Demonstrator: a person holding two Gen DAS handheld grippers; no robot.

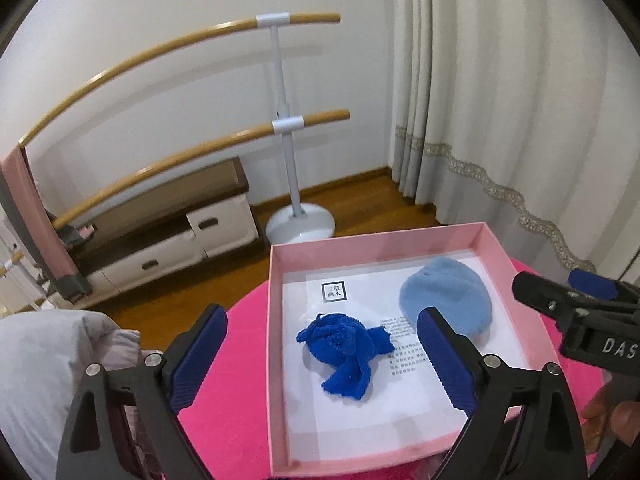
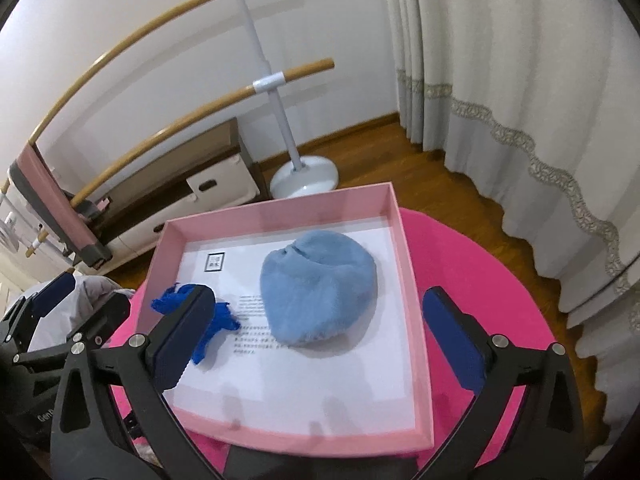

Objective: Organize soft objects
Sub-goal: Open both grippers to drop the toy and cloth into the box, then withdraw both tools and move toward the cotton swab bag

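A: Left gripper (image 1: 320, 356)?
B: Jaws wide apart, nothing held or touched. It hangs over the pink box (image 1: 276, 360).
A: Right gripper (image 2: 320, 332)?
B: Also spread wide, empty.
A: Soft items?
B: Both in the box on the pink counter (image 2: 460, 360). Dark blue cloth (image 1: 344, 350) on the left, light blue plush (image 2: 320, 288) beside it, apart.

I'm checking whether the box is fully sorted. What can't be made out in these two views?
- Right wrist view: part of the dark blue cloth, behind the right gripper's finger.
- Both views: printed text on the white sheet, too small.
- Left wrist view: the pale bundle beside the pink box, cut off by the edge and the left gripper.
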